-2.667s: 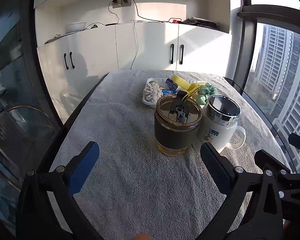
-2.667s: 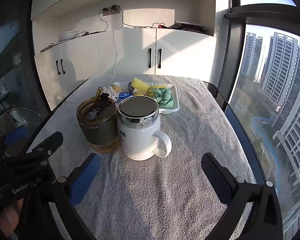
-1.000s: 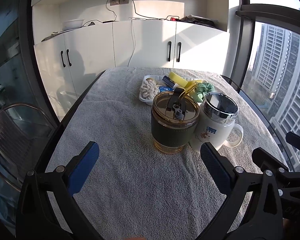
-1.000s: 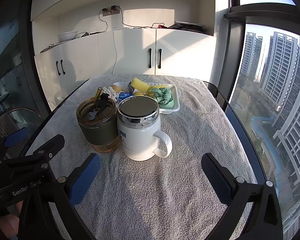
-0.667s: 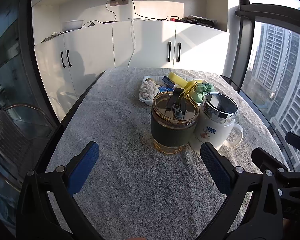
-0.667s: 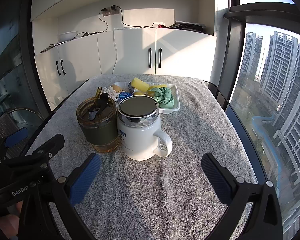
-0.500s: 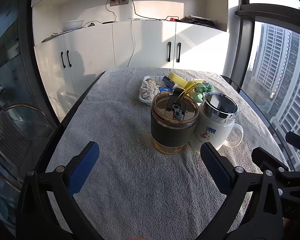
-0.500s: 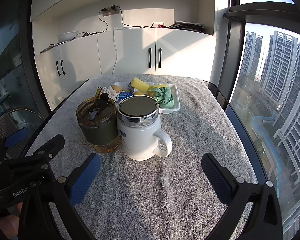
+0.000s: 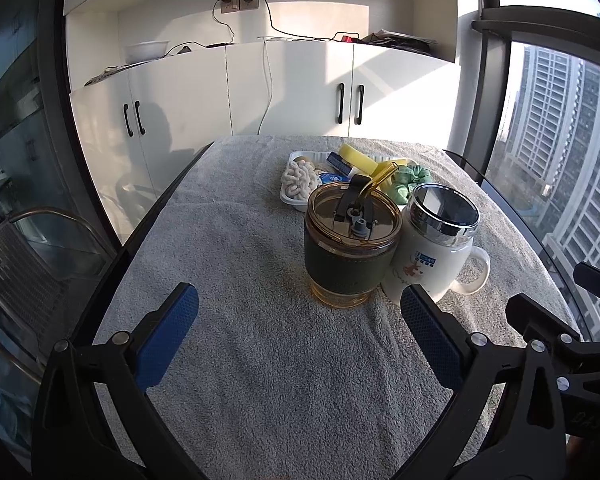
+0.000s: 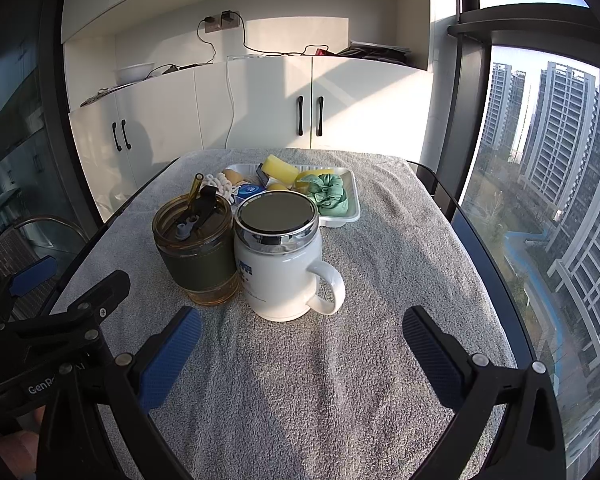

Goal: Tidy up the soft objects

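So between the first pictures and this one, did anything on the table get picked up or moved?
Nothing was picked up or let go. The left tool shifted its view slightly over the first seconds and then held; the right tool barely moved. Both stay open over the grey towel. The amber tumbler, white mug and the tray of soft items sit where they were.

Your left gripper (image 9: 299, 316) and right gripper (image 10: 301, 337) both hover side by side with jaws spread wide, blue pads (image 10: 171, 362) gripping nothing.
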`<state>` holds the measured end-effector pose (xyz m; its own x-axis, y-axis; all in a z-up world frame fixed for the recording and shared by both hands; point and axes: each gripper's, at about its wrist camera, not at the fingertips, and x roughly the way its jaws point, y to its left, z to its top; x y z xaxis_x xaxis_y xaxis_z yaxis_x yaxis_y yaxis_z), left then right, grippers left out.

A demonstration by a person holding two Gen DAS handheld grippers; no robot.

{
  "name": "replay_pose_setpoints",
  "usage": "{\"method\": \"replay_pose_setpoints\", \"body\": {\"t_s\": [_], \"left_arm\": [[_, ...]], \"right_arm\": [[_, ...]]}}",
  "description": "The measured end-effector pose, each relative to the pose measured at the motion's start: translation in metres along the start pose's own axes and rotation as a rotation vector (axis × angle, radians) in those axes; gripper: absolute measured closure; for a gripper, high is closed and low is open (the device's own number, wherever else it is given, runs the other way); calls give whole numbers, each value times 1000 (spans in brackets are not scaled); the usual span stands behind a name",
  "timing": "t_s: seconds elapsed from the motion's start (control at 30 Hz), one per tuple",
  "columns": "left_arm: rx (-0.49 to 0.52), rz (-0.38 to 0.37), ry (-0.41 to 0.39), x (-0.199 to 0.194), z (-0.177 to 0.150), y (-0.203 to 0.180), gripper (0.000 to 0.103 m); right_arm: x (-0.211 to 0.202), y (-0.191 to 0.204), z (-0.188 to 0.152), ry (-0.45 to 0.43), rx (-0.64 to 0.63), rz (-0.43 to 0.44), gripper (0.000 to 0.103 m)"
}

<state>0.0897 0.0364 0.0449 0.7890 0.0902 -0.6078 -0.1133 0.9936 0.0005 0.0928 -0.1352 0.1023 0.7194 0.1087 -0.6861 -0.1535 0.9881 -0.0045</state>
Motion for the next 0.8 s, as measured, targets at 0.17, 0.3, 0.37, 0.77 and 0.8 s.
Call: {"method": "replay_pose_setpoints", "body": {"t_s": [0.17,0.3,0.37,0.77,0.8], "left_arm": [[0,2,-11,-1,0,0,0],[3,2,-16,-1,0,0,0],[4,3,-18,-1,0,-1,0],[5,5,-19,0,1,-2,0],[5,5,-18,0,1,-2,0]], "right_arm": [[0,1,0,-1,0,0,0],[0,1,0,-1,0,0,0],[0,2,0,-1,0,1,0],[1,2,0,0,0,0,0],[1,2,0,0,0,-1,0]]}}
